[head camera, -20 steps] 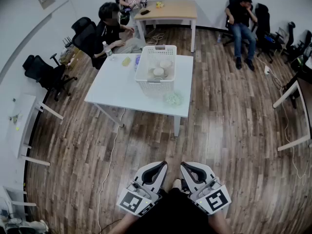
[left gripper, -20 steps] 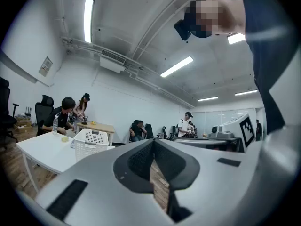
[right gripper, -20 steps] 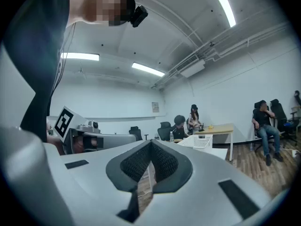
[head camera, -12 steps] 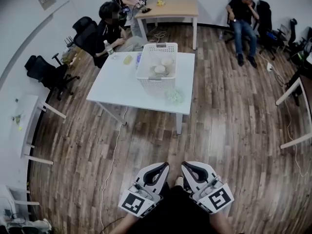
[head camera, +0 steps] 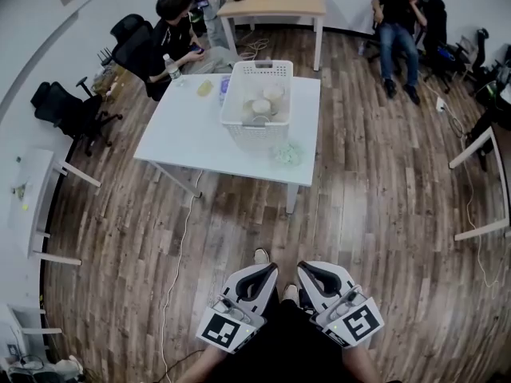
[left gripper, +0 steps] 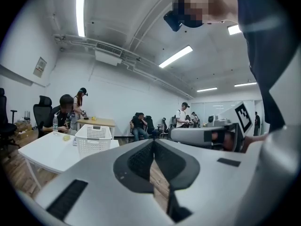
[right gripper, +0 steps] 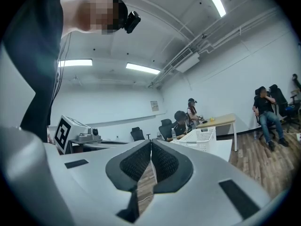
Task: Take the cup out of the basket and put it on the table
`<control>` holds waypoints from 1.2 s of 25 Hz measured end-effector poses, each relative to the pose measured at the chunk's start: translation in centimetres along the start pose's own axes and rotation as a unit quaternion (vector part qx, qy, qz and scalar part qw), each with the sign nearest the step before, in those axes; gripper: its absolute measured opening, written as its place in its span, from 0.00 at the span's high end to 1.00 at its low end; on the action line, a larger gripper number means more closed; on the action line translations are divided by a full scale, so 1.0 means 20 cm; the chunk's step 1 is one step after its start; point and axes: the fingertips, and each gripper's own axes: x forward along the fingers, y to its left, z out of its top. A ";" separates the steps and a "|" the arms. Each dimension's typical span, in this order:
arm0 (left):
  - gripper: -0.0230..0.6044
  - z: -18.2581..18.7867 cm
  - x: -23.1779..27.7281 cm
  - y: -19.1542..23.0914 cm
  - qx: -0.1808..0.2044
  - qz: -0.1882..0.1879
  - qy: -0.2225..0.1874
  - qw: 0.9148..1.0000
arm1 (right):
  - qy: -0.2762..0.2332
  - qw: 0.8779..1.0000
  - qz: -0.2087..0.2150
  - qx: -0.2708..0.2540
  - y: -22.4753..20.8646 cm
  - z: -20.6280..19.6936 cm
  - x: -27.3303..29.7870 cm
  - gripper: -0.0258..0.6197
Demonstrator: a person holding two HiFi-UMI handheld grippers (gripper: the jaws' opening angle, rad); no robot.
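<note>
Left claw [head camera: 267,269]: clenched, both dark pads pressed flat together, nothing between them; the left gripper view [left gripper: 153,141] confirms it.

Right claw [head camera: 303,266]: also clenched and empty, with its pads meeting along one thin seam [right gripper: 150,143].

I hold both claws low and close to my body, side by side, over the brown wood-plank floor [head camera: 375,198]. They are well apart from the white rectangular table [head camera: 188,130].

The white perforated plastic basket [head camera: 255,136] stands upright on the far half of that table, towards its right side. Pale round cups [head camera: 262,107] lie inside it. There are several, and I cannot tell them apart from here.

A crumpled pale-green item [head camera: 287,152] sits on the tabletop just beside the basket's near corner. A clear water bottle [head camera: 170,68] stands at the table's far left edge, next to a seated person in black [head camera: 172,26].
</note>
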 end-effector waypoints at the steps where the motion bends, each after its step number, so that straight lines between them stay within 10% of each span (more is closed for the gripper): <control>1: 0.95 0.00 0.02 0.04 0.000 -0.003 0.000 1.000 | 0.001 1.000 -0.002 0.000 -0.02 0.01 0.03 0.92; 30: 0.95 0.26 0.48 1.06 0.007 -0.081 -0.011 0.997 | 0.008 0.996 -0.080 -0.038 -0.44 0.25 0.98 0.92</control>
